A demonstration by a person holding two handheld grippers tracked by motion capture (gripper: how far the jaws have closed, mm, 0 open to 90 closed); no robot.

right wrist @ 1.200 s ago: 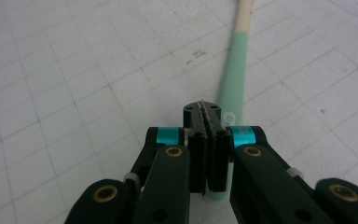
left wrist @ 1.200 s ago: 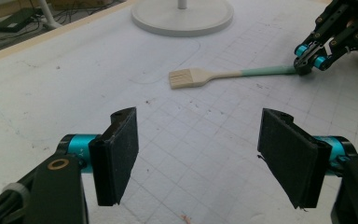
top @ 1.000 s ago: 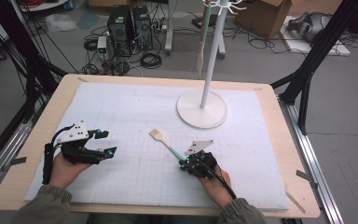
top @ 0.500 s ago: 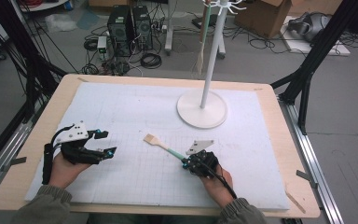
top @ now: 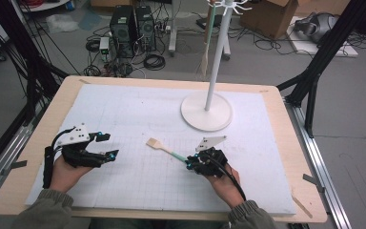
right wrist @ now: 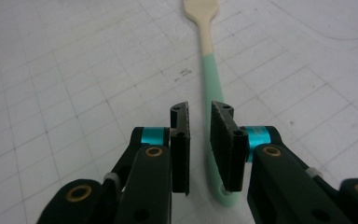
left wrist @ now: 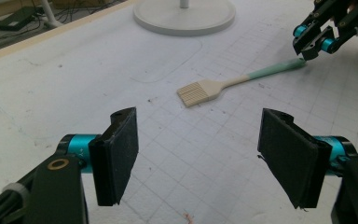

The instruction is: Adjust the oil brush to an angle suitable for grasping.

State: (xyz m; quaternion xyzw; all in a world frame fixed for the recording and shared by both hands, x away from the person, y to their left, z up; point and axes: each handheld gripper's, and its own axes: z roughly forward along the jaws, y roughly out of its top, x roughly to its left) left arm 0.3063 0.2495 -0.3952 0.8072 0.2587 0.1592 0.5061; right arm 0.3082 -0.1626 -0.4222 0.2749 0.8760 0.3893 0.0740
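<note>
Since the earlier frames the spatula [top: 166, 149] had slid toward the left edge of the surface [top: 138, 109] and now lay flat near its middle. The right gripper [right wrist: 199, 140] had just been parting its jaws, the green handle between the pads but no longer pinched. Lifting away crookedly could have caught the handle's end and flicked it askew. The left gripper [left wrist: 200, 154] stood released and empty, well apart from it.

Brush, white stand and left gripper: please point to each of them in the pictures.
brush [left wrist: 200, 91], left gripper view, on its flat cream head.
white stand [top: 206, 111], high view, on its round base.
left gripper [top: 106, 145], high view, midway between its fingertips.
</note>
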